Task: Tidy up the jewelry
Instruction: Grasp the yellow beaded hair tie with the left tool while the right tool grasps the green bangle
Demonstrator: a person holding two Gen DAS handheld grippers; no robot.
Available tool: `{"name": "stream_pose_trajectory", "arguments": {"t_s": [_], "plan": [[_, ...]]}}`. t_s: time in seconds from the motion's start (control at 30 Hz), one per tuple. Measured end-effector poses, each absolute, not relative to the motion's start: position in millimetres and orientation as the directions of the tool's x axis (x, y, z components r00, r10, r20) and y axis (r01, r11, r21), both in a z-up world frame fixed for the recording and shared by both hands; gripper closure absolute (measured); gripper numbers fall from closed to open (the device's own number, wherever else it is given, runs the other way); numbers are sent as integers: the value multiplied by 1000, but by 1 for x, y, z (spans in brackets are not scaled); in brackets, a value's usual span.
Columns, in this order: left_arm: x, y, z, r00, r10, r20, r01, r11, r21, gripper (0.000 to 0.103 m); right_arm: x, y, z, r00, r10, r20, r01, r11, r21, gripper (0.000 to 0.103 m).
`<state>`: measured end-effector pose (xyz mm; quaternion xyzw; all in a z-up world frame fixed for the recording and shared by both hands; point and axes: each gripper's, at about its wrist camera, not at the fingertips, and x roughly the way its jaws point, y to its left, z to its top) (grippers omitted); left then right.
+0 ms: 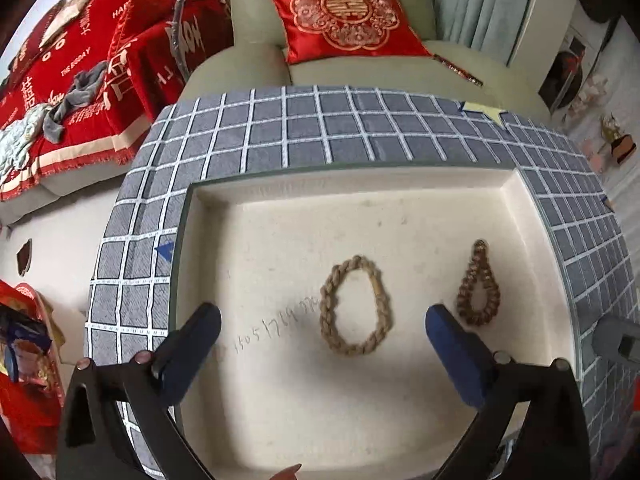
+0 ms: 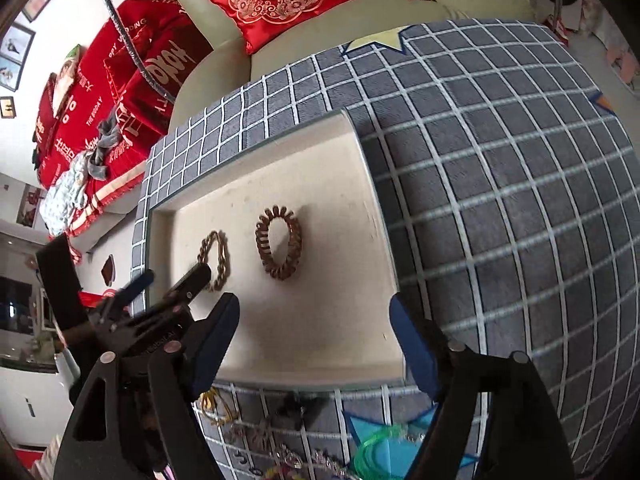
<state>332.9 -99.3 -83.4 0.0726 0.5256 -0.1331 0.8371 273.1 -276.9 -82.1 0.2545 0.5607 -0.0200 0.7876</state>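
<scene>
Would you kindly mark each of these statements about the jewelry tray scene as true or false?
1. Two gold chain bracelets lie in the white tray. True: the twisted bracelet and the darker bracelet both rest on its floor.
2. The left tongs are clamped on the twisted bracelet. False: they stand open, nothing between the pads.
3. The two bracelets overlap. False: they lie apart, side by side.
4. More jewelry lies on the checked cloth outside the tray. True: a pile including green bangles sits beside the near edge.
5. The right tongs hold a ring. False: they are open and empty.
</scene>
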Motion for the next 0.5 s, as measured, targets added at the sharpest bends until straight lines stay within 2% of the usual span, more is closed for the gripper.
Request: {"name": "stream_pose_trajectory", "arguments": {"t_s": [0.23,0.37,0.5], "plan": [[310,-101,-59,475,-147,-867,334,942,23,0,241,-279,-77,406,286,-868,316,847,427,15],[281,-84,-48,486,-130,-864,329,943,43,0,220,-279,-70,455,274,-847,307,845,438,15],[252,-65,-50,445,-130,-886,314,949,18,0,200,-280,-69,430,285,-857,329,834,442,15]]}}
